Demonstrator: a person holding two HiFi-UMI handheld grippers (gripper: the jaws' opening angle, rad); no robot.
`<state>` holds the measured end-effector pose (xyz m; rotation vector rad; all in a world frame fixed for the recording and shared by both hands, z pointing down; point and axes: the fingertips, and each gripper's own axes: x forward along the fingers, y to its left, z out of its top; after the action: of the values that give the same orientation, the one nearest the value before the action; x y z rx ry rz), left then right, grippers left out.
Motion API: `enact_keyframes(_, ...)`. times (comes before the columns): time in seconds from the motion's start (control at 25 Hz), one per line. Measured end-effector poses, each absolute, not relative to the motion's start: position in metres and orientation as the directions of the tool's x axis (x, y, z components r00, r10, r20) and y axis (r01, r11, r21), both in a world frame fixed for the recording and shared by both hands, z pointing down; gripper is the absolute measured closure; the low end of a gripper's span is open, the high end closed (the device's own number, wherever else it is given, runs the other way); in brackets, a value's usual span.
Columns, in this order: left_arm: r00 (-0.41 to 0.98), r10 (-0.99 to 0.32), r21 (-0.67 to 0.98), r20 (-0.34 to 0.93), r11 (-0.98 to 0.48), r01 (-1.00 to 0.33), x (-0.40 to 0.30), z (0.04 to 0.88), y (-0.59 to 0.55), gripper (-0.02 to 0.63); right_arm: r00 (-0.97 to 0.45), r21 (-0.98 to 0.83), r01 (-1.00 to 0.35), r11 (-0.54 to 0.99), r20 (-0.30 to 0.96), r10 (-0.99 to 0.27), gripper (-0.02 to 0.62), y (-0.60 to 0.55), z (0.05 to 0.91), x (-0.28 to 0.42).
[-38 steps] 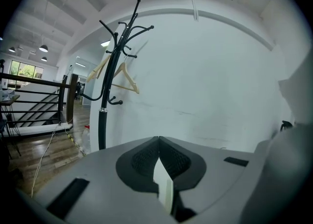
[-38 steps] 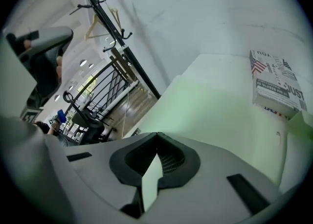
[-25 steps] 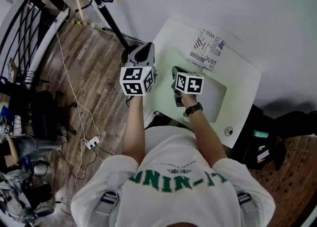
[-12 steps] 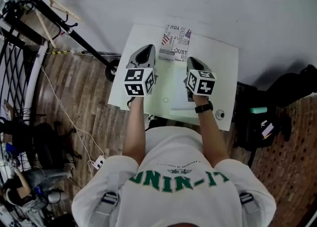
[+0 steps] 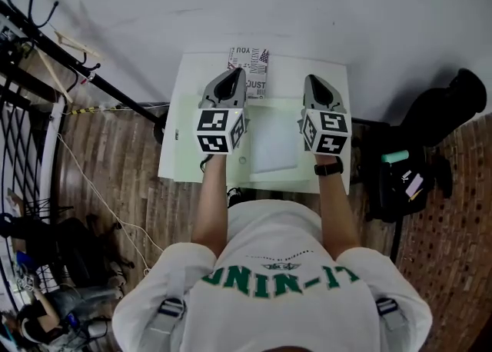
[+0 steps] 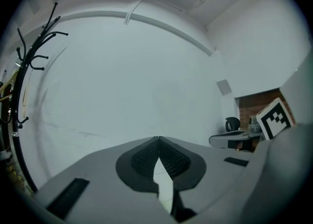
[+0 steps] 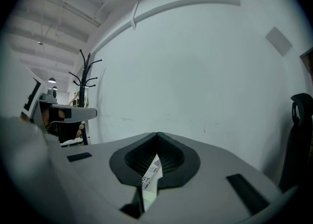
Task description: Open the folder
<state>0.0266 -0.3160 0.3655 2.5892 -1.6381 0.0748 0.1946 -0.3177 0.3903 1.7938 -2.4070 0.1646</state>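
Note:
A pale green folder point(image 5: 257, 124) lies flat and closed on the small white table point(image 5: 175, 167). In the head view my left gripper point(image 5: 240, 72) is held above the folder's left part. My right gripper point(image 5: 309, 78) is held above its right edge. Both point level at the white wall. In the left gripper view the jaws point(image 6: 159, 140) meet at their tips with nothing between them. The right gripper's jaws point(image 7: 157, 135) also meet and hold nothing. Through the slit below them a strip of the printed sheet point(image 7: 150, 174) shows.
A printed sheet point(image 5: 250, 61) lies at the table's far edge against the wall. A coat stand point(image 5: 73, 62) rises at the left over wooden floor with cables. A black bag point(image 5: 411, 177) sits to the right of the table.
The head view has swung square onto the table. Both grippers have risen and moved from the table's near left side to above the folder, now spread further apart. Both stayed shut.

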Motion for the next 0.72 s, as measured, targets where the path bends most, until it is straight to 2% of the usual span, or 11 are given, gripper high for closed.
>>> enact_keyframes(0.24,0.443,-0.894,0.016,0.065,-0.443,-0.897,0.051,0.356,-0.311,0.592,-0.275,0.024,-0.960,0.280,0.125,-0.953,0.580,-0.308,0.372,0.206)
enact_keyframes(0.72,0.395,-0.917,0.004,0.054,-0.396,-0.918,0.042,0.355,-0.304,0.592,-0.301,0.010,-0.953,0.303,0.098,-0.949,0.580,-0.300,0.366,0.209)
